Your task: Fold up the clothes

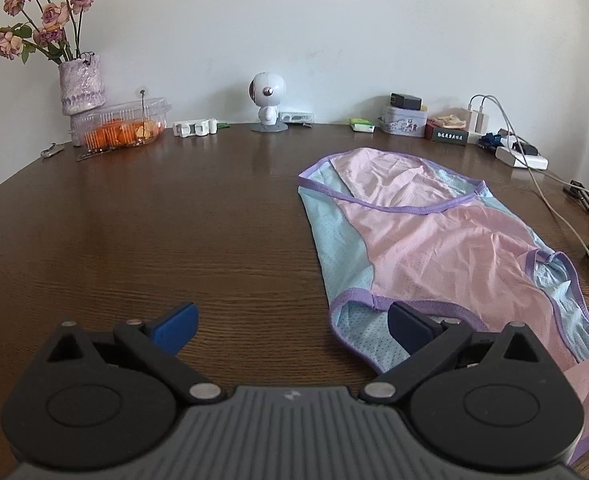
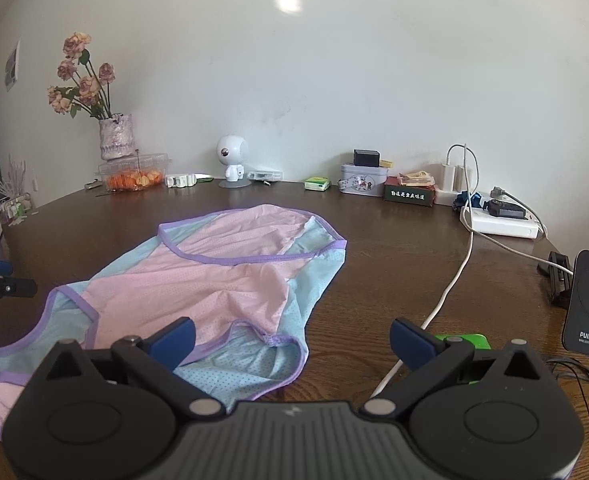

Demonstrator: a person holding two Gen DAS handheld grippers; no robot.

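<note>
Left tool [image 1: 292, 326] open, garment [image 1: 434, 240] hem beside, bare table [image 1: 154, 220] leftward.

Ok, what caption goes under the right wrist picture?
Open right claw above a pink, blue and purple mesh garment lying on a brown wooden table.

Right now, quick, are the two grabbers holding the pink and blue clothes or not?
Left gripper: open, holding nothing.
Right gripper: open, holding nothing.
The garment lies loose on the table.
</note>
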